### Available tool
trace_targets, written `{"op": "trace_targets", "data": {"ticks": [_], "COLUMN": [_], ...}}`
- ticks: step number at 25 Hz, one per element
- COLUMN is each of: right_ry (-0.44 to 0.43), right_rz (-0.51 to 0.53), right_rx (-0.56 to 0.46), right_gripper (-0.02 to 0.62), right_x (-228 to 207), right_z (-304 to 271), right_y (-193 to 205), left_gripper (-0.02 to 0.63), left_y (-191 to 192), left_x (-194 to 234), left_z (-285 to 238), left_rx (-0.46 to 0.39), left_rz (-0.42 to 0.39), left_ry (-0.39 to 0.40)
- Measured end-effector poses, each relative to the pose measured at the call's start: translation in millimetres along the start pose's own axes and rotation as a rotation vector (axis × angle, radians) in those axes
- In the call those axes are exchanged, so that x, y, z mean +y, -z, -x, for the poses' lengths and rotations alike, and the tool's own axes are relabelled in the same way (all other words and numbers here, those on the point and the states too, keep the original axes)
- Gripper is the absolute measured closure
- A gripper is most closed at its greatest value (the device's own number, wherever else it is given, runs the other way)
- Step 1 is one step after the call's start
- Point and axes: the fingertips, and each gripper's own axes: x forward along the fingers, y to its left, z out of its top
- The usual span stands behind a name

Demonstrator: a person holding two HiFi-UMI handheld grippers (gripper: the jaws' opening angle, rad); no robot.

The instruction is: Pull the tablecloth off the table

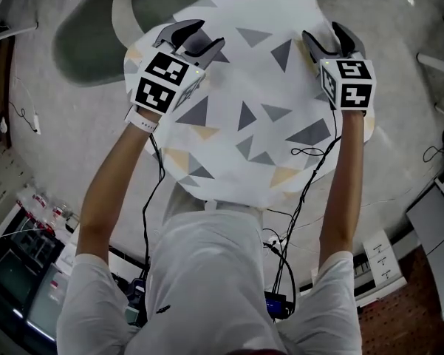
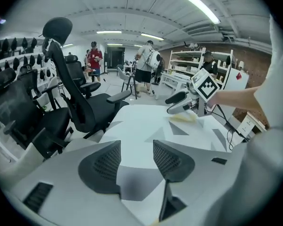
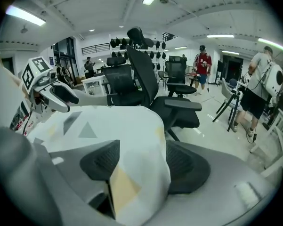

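Observation:
A white tablecloth printed with grey and yellow triangles covers a small table below me. My left gripper is at the cloth's far left edge. In the left gripper view its jaws stand apart above the flat tablecloth, with nothing pinched. My right gripper is at the far right edge. In the right gripper view its jaws are wide, and a raised fold of the tablecloth lies loose between them. Each gripper view shows the other gripper across the table: the right gripper and the left gripper.
A black office chair stands just beyond the table, also seen as the black office chair in the right gripper view. Black cables hang from the grippers over the cloth's near edge. People stand far off by shelves. Monitors sit at lower left.

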Motion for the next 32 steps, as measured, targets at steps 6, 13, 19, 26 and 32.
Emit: {"op": "trace_targets", "data": {"ticks": [6,13,19,26,32], "right_ry": [-0.077,-0.068,-0.152,-0.142,-0.08], "right_rz": [0.01,0.071,0.133,0.177,0.155], "right_rx": [0.049,0.004,-0.113,-0.156,-0.153], "right_gripper": [0.311,0.509,0.554,0.558,0.56], "right_x": [-3.3,-1.7,24.8,53.1,60.6], "right_z": [-17.0,-0.4,43.8,73.6,85.5], "right_y": [6.9,5.6,-19.1,-27.1,-28.8], "left_gripper": [0.376,0.29,0.245,0.311,0.451], "left_y": [3.2,16.3,17.4,19.8,10.7], "left_x": [27.8,48.0,49.0,47.3,50.3], "left_z": [-17.1,-34.6,-50.0,-51.8,-28.1], "left_rx": [0.006,0.085,0.137,0.142,0.102], "left_rz": [-0.004,-0.07,-0.15,-0.138,-0.133], "left_ry": [-0.036,-0.039,0.01,0.015,-0.066]}}
